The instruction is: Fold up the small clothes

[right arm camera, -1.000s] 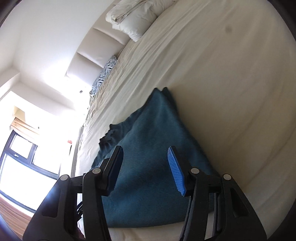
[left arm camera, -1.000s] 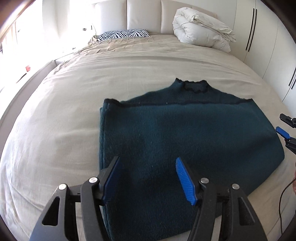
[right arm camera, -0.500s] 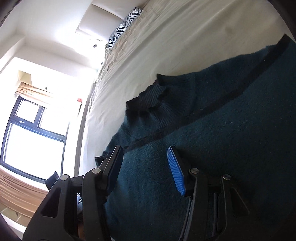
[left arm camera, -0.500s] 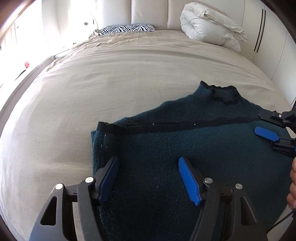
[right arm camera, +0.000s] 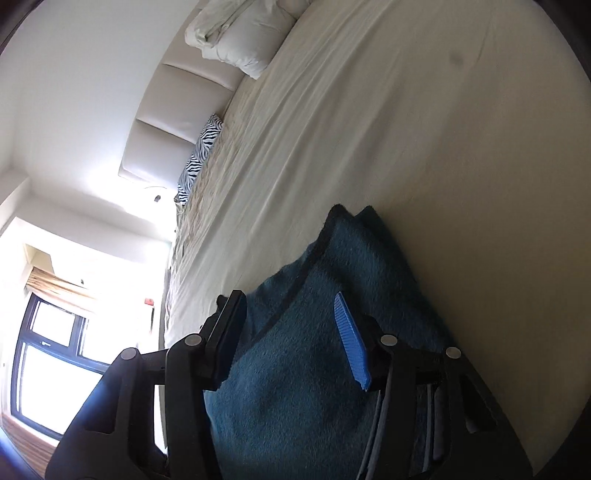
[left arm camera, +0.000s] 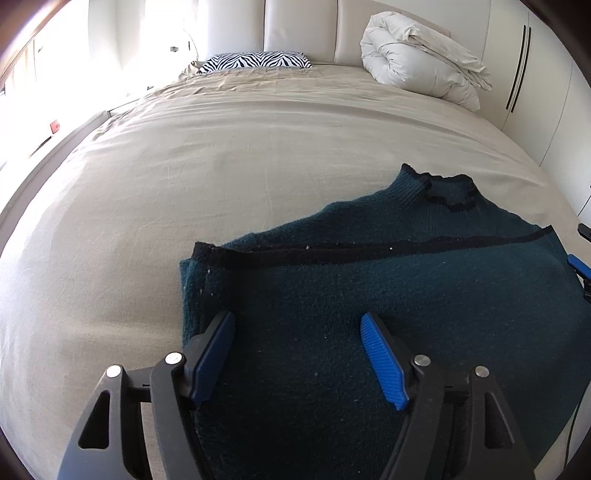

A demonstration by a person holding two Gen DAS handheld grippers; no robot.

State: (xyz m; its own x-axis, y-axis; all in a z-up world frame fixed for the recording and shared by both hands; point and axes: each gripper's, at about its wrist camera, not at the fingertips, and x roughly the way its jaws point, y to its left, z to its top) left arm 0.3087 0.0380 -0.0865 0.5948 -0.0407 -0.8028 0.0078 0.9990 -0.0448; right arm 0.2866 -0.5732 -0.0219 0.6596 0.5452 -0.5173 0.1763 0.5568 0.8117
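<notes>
— What carries everything?
— A bed (left arm camera: 229,155) under a beige sheet, lightly creased, with a padded headboard (left arm camera: 299,31) at the far end.
— What lies on it?
— A dark teal sweater (left arm camera: 388,295) with black trim, folded, flat at the near right. At the head, a zebra-print pillow (left arm camera: 255,61) to the left and a rolled white duvet (left arm camera: 421,55) to the right, well apart from the sweater.

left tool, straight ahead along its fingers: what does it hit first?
Most likely the dark teal sweater. The left tool is open and points over the folded body toward the black-trimmed edge. Beyond that lies only the beige bed sheet. Its height above the knit is unclear, so contact could come almost at once.
</notes>
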